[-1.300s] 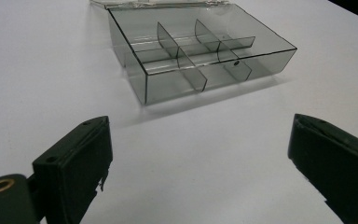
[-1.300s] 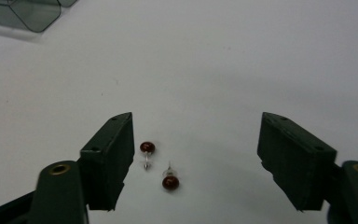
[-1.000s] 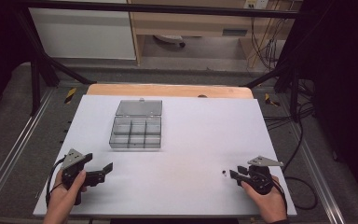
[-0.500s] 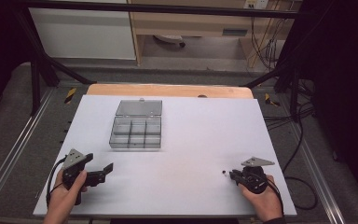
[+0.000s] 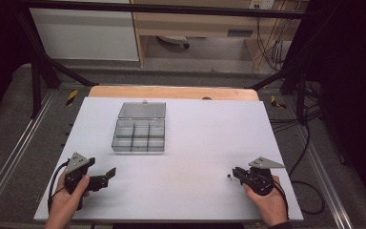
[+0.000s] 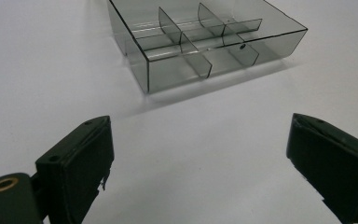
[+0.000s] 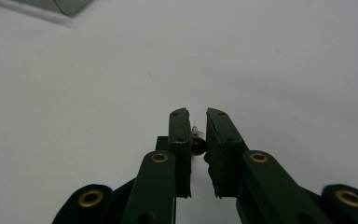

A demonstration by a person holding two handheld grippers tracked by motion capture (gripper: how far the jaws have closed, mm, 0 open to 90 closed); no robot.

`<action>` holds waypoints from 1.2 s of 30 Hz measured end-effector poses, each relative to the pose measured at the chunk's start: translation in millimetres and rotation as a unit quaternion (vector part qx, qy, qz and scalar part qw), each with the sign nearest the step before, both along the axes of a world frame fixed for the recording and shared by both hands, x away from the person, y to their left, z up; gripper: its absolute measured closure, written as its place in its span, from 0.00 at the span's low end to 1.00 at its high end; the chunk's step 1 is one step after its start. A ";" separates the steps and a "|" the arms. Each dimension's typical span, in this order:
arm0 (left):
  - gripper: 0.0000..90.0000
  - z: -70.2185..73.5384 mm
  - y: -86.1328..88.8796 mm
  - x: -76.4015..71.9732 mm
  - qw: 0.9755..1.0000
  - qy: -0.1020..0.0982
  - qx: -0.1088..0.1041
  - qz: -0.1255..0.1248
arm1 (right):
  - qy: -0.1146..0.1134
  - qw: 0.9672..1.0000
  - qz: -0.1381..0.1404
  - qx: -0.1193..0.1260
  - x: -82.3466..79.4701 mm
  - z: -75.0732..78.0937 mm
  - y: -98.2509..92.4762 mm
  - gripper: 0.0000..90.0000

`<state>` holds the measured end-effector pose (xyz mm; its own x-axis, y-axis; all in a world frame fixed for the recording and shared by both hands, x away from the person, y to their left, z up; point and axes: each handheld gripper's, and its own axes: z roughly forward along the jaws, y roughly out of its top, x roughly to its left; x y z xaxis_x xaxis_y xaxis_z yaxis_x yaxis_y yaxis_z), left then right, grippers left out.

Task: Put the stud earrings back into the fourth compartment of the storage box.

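I note the right gripper (image 7: 197, 122), near the tabletop's (image 5: 195, 143) front right corner, has just pinched shut on the small bulb-like part (image 7: 197, 141), now ready for the compartment box (image 5: 138, 135); left gripper (image 6: 200, 158) spread wide.

Clear smoky plastic organiser box (image 5: 138, 136), matt white table (image 5: 195, 143), matt black gripper pads (image 6: 81, 163)
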<state>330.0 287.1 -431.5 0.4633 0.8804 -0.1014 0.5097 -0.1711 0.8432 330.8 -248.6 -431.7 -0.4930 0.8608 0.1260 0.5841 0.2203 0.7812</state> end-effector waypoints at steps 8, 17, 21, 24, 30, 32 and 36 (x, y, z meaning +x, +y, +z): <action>0.09 -1.0 1.5 -0.8 1.000 0.003 0.002 0.004 | -0.011 0.998 0.055 0.035 27.1 12.4 44.4 0.89; 0.09 -2.2 0.0 0.9 1.000 0.008 0.009 -0.001 | -0.005 0.993 0.095 0.067 50.9 16.2 92.3 0.89; 0.09 -2.4 0.2 0.1 1.000 0.009 0.011 -0.001 | 0.003 0.990 0.107 0.089 58.4 16.3 109.8 0.89; 0.09 -2.7 -1.0 1.0 1.000 0.011 0.010 -0.006 | 0.003 0.989 0.111 0.095 61.3 16.1 118.3 0.89; 0.09 -2.7 0.0 0.5 1.000 0.011 0.009 -0.003 | 0.010 0.985 0.126 0.114 67.1 15.0 143.9 0.89; 0.09 -3.0 0.1 1.6 1.000 0.012 0.010 -0.002 | 0.011 0.984 0.131 0.118 69.4 14.8 151.5 0.89; 0.09 -2.7 -0.6 1.5 1.000 0.011 0.011 -0.006 | 0.016 0.982 0.136 0.132 73.2 14.4 163.5 0.89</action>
<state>331.4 286.5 -434.2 0.4722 0.8766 -0.0930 0.5265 -0.1958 0.8273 403.9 -85.1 -417.3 -0.6922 0.6329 0.3468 0.5572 0.1634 0.8142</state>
